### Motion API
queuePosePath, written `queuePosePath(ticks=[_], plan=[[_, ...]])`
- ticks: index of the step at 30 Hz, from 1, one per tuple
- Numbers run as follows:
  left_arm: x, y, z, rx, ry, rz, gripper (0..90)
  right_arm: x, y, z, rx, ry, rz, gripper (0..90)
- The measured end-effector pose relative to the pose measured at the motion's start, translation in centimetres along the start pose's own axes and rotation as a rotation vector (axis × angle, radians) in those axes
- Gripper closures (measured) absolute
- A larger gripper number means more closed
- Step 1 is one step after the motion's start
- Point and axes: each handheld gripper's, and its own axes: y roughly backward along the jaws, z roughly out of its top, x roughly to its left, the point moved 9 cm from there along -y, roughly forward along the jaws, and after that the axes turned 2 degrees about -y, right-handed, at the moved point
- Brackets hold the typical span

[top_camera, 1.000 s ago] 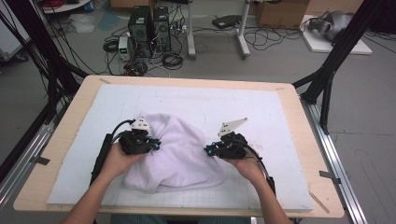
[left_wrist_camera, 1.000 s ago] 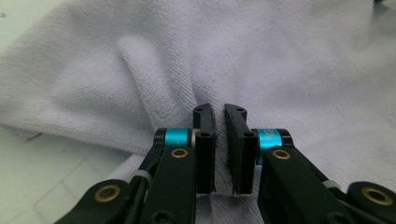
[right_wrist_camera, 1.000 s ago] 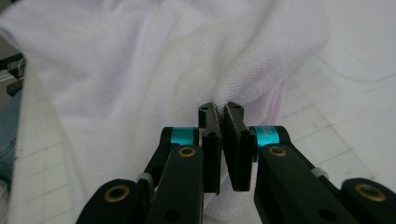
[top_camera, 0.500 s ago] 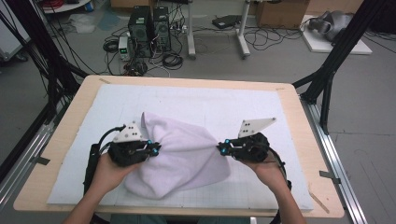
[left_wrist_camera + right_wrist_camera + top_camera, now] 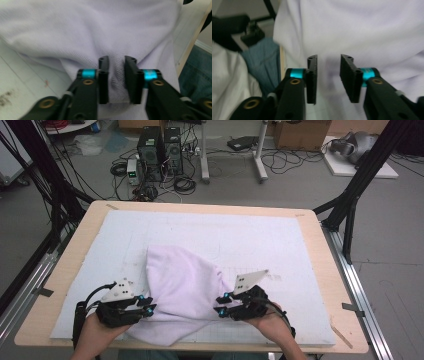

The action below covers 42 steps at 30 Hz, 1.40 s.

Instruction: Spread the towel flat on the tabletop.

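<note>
High view showed the table (image 5: 65, 270) with a pale mat (image 5: 280, 240) over it, and on the mat's near half lay the cloth (image 5: 180, 290), a soft lilac-white heap. Against the earlier frames, the cloth had been drawn back toward the near edge of the mat: before, it sat bunched near the mat's middle with both tools gripping it, then it was pulled out wider between them, and at this moment it lay slack, its near corner hanging just over the mat's near edge. That suggested a spreading or folding pull had just ended and the cloth had been let go, so the next hold was probably still to be chosen.

The cloth looked thick and knitted, with broad rounded folds, a raised hump toward the mat's centre and a pointed flap nearest the person. Nothing about it lay flat yet.

The left gripper (image 5: 142, 308) sat at the cloth's left near edge, and the right gripper (image 5: 223, 309) at its right near side. Both sets of jaws had just been opening. In the left gripper view the left gripper (image 5: 117, 77) stood parted with a ridge of cloth rising between the jaws, the pads seemingly clear of it. In the right gripper view the right gripper (image 5: 328, 77) was spread over smooth cloth, pinching nothing.
</note>
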Motion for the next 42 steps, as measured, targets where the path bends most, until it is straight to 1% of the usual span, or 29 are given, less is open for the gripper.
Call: queuePosePath(ticks=[2, 3, 5, 6, 7, 8, 9, 10, 11, 13, 14, 15, 16, 17, 19, 20, 22, 23, 24, 27, 31, 32, 33, 34, 35, 36, 37, 39, 42], plan=[[0.3, 0.1, 0.7, -0.017, -0.002, 0.005, 62.7, -1.1, 1.2, 1.0, -0.045, -0.018, -0.031, 62.9], [1.0, -0.2, 1.9, -0.042, -0.008, 0.012, 60.9, -1.9, 1.6, 1.3, -0.061, -0.025, -0.054, 62.9], [2.0, -1.1, 2.8, -0.059, -0.012, 0.026, 59.5, -3.5, 1.5, 1.2, -0.06, -0.061, -0.093, 62.8], [2.6, -1.8, 3.0, -0.055, -0.012, 0.039, 59.4, -4.2, 1.1, 1.0, -0.045, -0.082, -0.116, 61.7], [2.6, -1.8, 3.0, -0.055, -0.012, 0.039, 58.7, -4.9, 0.5, 0.7, -0.028, -0.088, -0.136, 61.1], [3.9, -3.1, 3.2, -0.05, 0.003, 0.064, 56.8, -5.3, -0.2, 0.5, -0.011, -0.094, -0.148, 59.1], [3.9, -3.1, 3.2, -0.05, 0.003, 0.064, 53.9, -5.3, -0.2, 0.5, -0.011, -0.094, -0.148, 59.1], [5.2, -4.3, 2.8, -0.015, 0.005, 0.112, 48.9, -6.0, -1.9, -0.1, 0.028, -0.11, -0.153, 56.2], [5.2, -4.3, 2.8, -0.015, 0.005, 0.112, 46.0, -6.0, -1.9, -0.1, 0.028, -0.11, -0.153, 56.2], [6.0, -5.3, 2.1, 0.038, 0.008, 0.115, 46.3, -6.2, -3.6, -0.6, 0.059, -0.119, -0.134, 58.4], [6.5, -6.0, 1.1, 0.084, 0.028, 0.098, 50.3, -6.2, -4.1, -0.8, 0.075, -0.121, -0.14, 60.7], [6.5, -6.4, 0.6, 0.105, 0.038, 0.083, 56.5, -6.2, -4.6, -1.0, 0.087, -0.113, -0.139, 64.0], [6.6, -6.7, 0.1, 0.131, 0.03, 0.085, 63.0, -6.1, -5.1, -1.3, 0.102, -0.118, -0.127, 69.5], [6.6, -6.7, 0.1, 0.131, 0.03, 0.085, 69.6, -6.0, -5.5, -1.6, 0.122, -0.119, -0.115, 74.5], [6.5, -7.0, -0.6, 0.137, 0.034, 0.088, 72.3, -6.0, -5.8, -1.8, 0.121, -0.112, -0.108, 78.0], [6.5, -7.1, -0.7, 0.121, 0.042, 0.088, 78.2, -5.9, -5.6, -1.8, 0.104, -0.115, -0.089, 81.7], [6.5, -6.9, -0.8, 0.107, 0.05, 0.092, 79.8, -5.9, -5.4, -1.8, 0.1, -0.112, -0.086, 82.5], [6.5, -6.8, -0.6, 0.099, 0.048, 0.095, 81.0, -5.9, -5.0, -1.7, 0.094, -0.103, -0.091, 83.1], [6.4, -6.6, -0.3, 0.087, 0.051, 0.1, 82.0, -6.0, -3.8, -1.2, 0.055, -0.1, -0.1, 83.5], [6.0, -5.9, 0.8, 0.054, 0.053, 0.099, 82.3, -6.1, -1.6, -0.6, 0.029, -0.091, -0.132, 83.5], [5.0, -5.4, 3.3, -0.02, 0.056, 0.08, 82.4, -7.1, 2.3, 0.3, -0.013, -0.088, -0.205, 83.6], [4.5, -5.4, 4.8, -0.054, 0.053, 0.065, 82.3, -7.3, 3.3, 0.6, -0.023, -0.085, -0.225, 83.7], [4.5, -5.4, 4.8, -0.054, 0.053, 0.065, 82.4, -7.5, 4.2, 1.0, -0.037, -0.084, -0.238, 83.7], [4.0, -5.3, 6.1, -0.07, 0.035, 0.064, 82.4, -7.7, 5.1, 1.4, -0.045, -0.08, -0.254, 83.7], [4.0, -5.3, 6.1, -0.07, 0.035, 0.064, 82.3, -7.7, 5.1, 1.4, -0.045, -0.08, -0.254, 83.7], [3.7, -5.2, 6.8, -0.084, 0.027, 0.062, 82.3, -7.6, 6.8, 2.5, -0.064, -0.058, -0.284, 83.7], [3.2, -4.8, 7.5, -0.092, 0.008, 0.062, 82.3, -7.5, 7.3, 2.8, -0.07, -0.051, -0.29, 83.7], [3.0, -4.6, 7.6, -0.089, -0.003, 0.06, 82.3, -7.3, 7.7, 3.2, -0.074, -0.041, -0.296, 83.8], [2.2, -4.0, 6.4, -0.068, -0.019, 0.063, 81.7, -5.7, 7.2, 2.3, -0.033, -0.022, -0.28, 83.7]])
